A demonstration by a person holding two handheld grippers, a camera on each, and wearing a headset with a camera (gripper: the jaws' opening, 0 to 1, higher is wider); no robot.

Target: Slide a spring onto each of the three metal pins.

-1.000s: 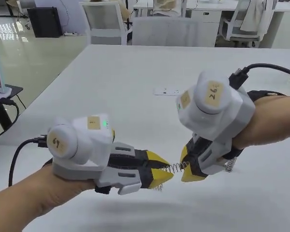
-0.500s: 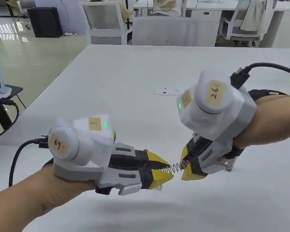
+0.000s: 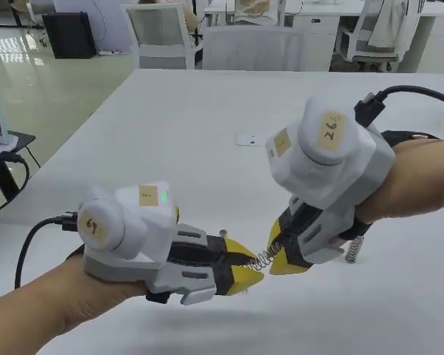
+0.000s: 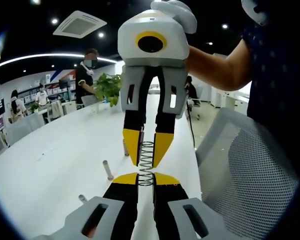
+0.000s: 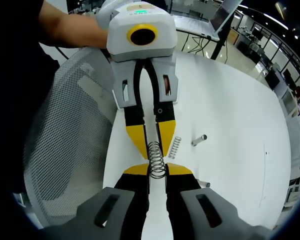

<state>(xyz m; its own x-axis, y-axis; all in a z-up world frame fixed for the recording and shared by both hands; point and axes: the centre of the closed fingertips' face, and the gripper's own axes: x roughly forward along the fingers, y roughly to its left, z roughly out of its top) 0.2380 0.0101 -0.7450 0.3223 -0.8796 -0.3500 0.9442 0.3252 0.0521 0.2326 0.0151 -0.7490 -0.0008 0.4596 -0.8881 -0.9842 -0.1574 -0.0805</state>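
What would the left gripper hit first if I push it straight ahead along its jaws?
The right gripper: its yellow tips face the left gripper head-on, with only the spring that both hold between them. The spring would likely compress first.

1. The left gripper has a pale grey-white moulded housing and black jaws with yellow tips. A small green lamp is lit on top.
2. Its round end cap bears a tan sticker with handwritten digits, and a black left cable leaves the rear.
3. The right gripper is built alike. Its round label reads "26", and a black right cable is plugged in.
4. The person wears a dark blue, finely dotted sleeve.
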